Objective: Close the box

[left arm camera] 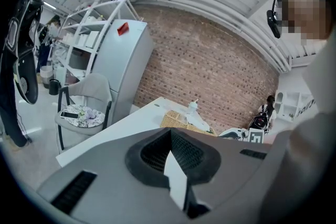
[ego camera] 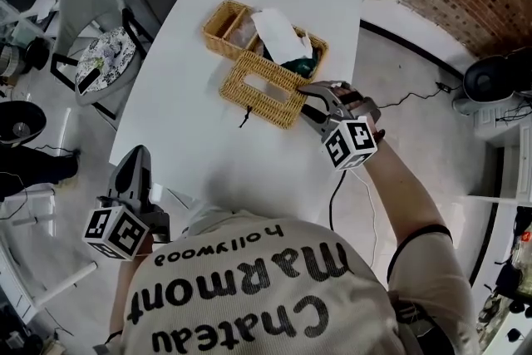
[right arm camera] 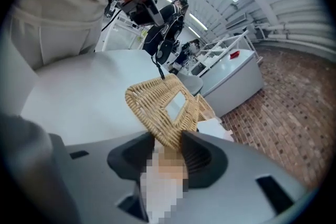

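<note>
Jaws of R gripper (right arm camera: 167,140) clamp near-right corner of wicker lid (right arm camera: 164,105). L gripper (ego camera: 139,155) jaws together, empty, well back at desk (ego camera: 195,141) edge. Box (ego camera: 218,22) is open, just beyond lid, long sides parallel, so lid likely swings up & away onto it.

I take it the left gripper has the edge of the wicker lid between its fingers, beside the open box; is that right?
Not quite: it is the right gripper that has the edge of the wicker lid between its fingers, beside the open box, as the right gripper view shows. The left gripper has nothing.
</note>
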The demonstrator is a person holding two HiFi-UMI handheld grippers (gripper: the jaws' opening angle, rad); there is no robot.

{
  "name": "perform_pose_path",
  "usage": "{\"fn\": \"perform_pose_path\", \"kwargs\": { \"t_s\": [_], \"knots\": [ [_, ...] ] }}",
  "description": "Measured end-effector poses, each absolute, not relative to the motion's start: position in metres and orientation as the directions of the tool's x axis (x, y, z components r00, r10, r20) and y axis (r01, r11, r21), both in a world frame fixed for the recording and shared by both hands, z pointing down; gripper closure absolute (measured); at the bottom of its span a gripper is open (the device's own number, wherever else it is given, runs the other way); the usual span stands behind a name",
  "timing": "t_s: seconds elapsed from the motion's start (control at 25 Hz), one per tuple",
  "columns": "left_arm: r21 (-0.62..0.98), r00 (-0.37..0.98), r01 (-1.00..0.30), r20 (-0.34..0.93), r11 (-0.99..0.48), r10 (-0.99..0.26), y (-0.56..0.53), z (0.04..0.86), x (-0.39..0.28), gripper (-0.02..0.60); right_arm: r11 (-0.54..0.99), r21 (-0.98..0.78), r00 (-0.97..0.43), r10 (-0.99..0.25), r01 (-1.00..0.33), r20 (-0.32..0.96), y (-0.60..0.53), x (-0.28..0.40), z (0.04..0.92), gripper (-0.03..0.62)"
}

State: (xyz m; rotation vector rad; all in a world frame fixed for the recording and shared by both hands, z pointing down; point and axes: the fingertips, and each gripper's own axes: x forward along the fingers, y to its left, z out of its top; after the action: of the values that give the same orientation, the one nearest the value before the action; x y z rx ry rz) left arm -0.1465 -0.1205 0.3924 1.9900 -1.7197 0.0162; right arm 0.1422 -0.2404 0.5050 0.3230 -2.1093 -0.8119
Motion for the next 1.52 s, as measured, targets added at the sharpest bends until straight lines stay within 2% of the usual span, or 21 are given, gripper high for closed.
{"fn": "perform_pose_path", "kwargs": {
  "t_s": [0.32,0.64,0.92,1.16,1.52],
  "knots": [
    [0.361,0.208,-0.929,0.332,-0.08,-0.92,-0.123,0.392,-0.144,0.58,0.874,0.472,-0.705,-0.408,-0.117,0.581,-0.24,0.139,0.488,0.441],
    [0.362,0.206,-0.929,0.334,-0.077,-0.92,-0.123,0.396,-0.147,0.58,0.917,0.309,-0.771,-0.382,-0.251,0.509,-0.246,0.138,0.474,0.455],
    [0.357,0.202,-0.931,0.328,-0.077,-0.923,-0.122,0.397,-0.149,0.58,0.92,0.208,-0.797,-0.391,-0.331,0.461,-0.258,0.144,0.464,0.508],
    [0.35,0.195,-0.934,0.332,-0.071,-0.923,-0.121,0.393,-0.151,0.58,0.89,0.119,-0.798,-0.448,-0.44,0.403,-0.273,0.15,0.456,0.558],
    [0.352,0.185,-0.934,0.334,-0.061,-0.924,-0.117,0.395,-0.153,0.58,0.849,-0.01,-0.801,-0.494,-0.528,0.337,-0.284,0.159,0.453,0.559]
  ]
}}
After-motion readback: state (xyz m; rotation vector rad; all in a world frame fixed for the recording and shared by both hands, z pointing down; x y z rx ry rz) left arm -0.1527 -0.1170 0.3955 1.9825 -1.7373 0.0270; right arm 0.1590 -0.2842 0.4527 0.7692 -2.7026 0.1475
